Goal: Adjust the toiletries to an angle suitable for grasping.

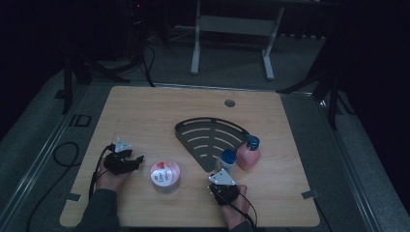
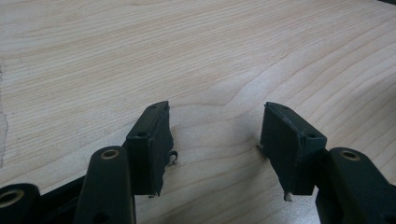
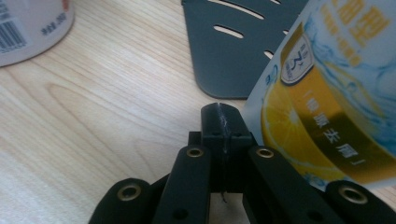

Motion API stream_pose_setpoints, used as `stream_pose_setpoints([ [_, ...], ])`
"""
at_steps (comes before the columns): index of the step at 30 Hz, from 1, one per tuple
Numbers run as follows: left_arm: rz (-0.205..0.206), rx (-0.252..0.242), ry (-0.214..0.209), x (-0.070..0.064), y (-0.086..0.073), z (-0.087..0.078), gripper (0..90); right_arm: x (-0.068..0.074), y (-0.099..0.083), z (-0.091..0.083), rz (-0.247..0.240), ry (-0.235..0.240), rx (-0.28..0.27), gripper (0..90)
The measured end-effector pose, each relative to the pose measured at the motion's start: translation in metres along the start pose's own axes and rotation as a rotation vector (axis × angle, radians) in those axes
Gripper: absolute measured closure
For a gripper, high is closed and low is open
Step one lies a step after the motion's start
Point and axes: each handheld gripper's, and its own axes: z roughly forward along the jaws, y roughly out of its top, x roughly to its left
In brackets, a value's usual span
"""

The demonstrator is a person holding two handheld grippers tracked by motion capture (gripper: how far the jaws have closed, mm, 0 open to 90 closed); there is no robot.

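Containers first. Pink-lidded tub [image 1: 165,177] stands upright on the desk [image 1: 145,111], between my two hands, nearer the lower edge. Its lid carries a red-and-white print that I cannot read from above; its contents are hidden. In the right gripper view the tub's white side [image 3: 32,28] shows a barcode and small print, not legible to me.

Two bottles stand right of centre, touching each other. Small white bottle [image 1: 227,159] has a blue cap; pink bottle [image 1: 249,154] has a darker blue cap and what looks like pink liquid inside. Both sit at the right lower edge of a dark fan-shaped slotted tray [image 1: 191,129], which lies flat on the desk.

Label of the white bottle, close up [image 3: 327,93]: orange slice, gold band with white Chinese characters, round white-and-blue emblem, blue water splashes. I cannot make out a brand.

Right tongs [image 3: 223,121]: jaws pressed together with nothing between them, tips just beside the white bottle's label and near the tray's rounded corner [image 3: 224,65]. From above, right tongs [image 1: 221,180] sit directly below the white bottle.

Left tongs [image 2: 215,126]: jaws wide apart over bare wood, gripping nothing. From above, left tongs [image 1: 129,158] lie left of the tub, apart from it.
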Motion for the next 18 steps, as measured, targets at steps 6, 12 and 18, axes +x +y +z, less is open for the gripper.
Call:
stream_pose_setpoints([
  [6, 0.000, 0.000, 0.000, 0.0000, 0.0000, 0.0000, 42.7, -0.0039, 0.0000, 0.0014, 0.008, -0.006, 0.007, 89.8],
  [12, 0.000, 0.000, 0.000, 0.0000, 0.0000, 0.0000, 42.6, -0.0053, 0.0015, 0.0037, 0.014, -0.010, 0.009, 89.9],
  [18, 0.001, 0.000, 0.000, 0.0000, 0.0000, 0.0000, 42.7, -0.0080, 0.0031, 0.0063, 0.021, -0.023, 0.012, 89.9],
])
